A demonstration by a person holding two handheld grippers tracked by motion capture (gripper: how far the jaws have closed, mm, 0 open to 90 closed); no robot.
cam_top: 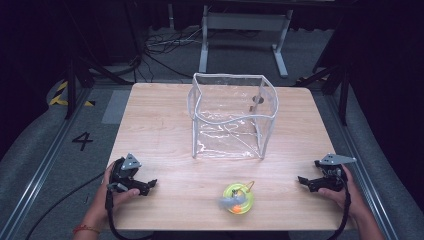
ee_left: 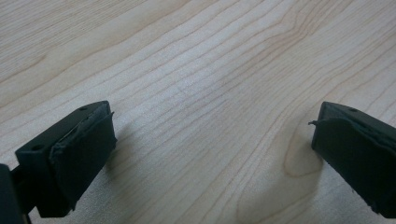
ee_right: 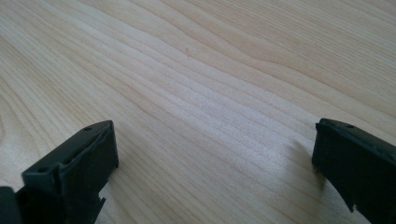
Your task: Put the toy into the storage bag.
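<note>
toy, round and near the table edge, could roll off if either wide-open gripper, left or right, nudges it

There is one wooden table. On the table stands one see-through bag with white edges, and it is shaped like a box. Near the front edge of the table lies one small round toy, yellow-green with a bit of orange and a grey fuzzy bit. There are two grippers, one left gripper and one right gripper, and each one has two black jaws. There are two hands, one left hand and one right hand, one at each front corner of the table. On the floor left of the table is one painted number four.
</note>
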